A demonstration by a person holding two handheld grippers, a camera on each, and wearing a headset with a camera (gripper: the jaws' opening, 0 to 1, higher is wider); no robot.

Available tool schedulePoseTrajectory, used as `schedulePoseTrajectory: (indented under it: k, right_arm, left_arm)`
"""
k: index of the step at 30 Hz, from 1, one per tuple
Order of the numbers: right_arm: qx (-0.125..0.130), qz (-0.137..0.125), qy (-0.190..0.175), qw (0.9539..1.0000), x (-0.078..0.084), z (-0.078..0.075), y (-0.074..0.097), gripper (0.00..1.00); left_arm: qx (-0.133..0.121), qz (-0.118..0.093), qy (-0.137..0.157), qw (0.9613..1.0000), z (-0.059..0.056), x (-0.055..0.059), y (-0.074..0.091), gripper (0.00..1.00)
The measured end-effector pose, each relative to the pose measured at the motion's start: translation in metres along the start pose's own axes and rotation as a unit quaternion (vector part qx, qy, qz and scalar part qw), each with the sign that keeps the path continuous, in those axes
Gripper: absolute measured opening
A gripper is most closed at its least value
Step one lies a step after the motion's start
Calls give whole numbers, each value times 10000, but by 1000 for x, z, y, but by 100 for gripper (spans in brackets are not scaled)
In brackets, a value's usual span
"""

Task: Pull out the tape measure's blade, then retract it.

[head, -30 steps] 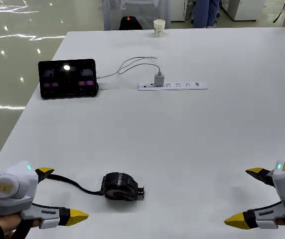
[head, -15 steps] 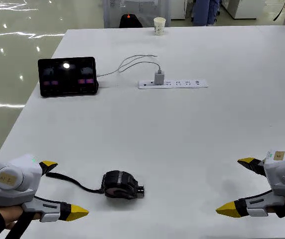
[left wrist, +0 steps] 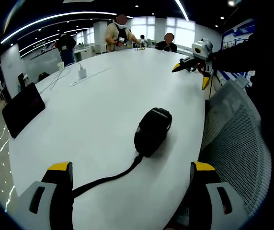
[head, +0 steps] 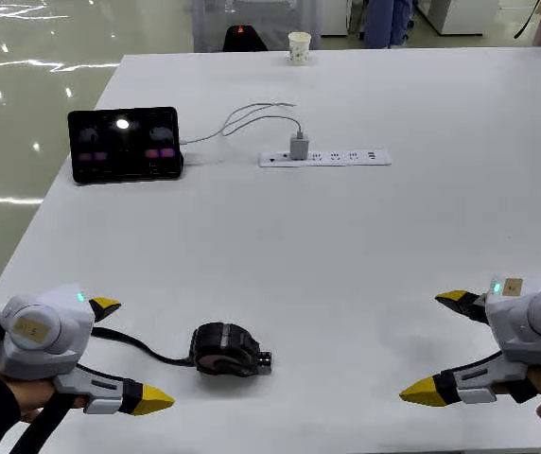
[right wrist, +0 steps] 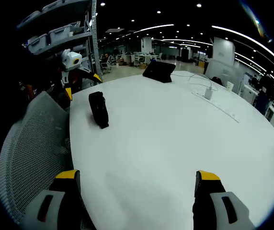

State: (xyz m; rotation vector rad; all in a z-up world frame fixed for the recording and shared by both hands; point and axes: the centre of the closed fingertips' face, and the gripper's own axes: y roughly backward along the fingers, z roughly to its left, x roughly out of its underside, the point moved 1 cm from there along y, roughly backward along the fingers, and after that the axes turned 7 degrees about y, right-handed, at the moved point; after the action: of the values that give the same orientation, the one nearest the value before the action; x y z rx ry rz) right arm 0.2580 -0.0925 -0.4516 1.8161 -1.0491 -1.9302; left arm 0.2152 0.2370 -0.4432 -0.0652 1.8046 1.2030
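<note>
Black, with a rounded plastic case, the tape measure (head: 225, 349) lies on the near left of the white counter (head: 346, 246). Its black wrist strap (head: 157, 357) trails left between the wide-apart jaws of our left gripper (head: 133, 352). Well to the right, our right gripper (head: 433, 343) also has its jaws apart, holding nothing. At the far left we see a black tablet (head: 125, 144).

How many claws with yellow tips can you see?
2. The left claw, white with yellow tips, is near left, open, facing the black round tape measure. The right claw is near right, open over the white table.
</note>
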Motion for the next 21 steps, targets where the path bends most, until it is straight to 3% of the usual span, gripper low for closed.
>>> schedulePoseTrajectory:
  k: [10,21]
  right_arm:
    - [-119,-60,232,9996,-11,2,-7,99]
    - [-313,23,429,9986,-13,3,-19,99]
  left_arm:
    - [76,59,-251,9996,4,-9,-3,99]
    - [299,198,-490,9982,0,-11,-10,98]
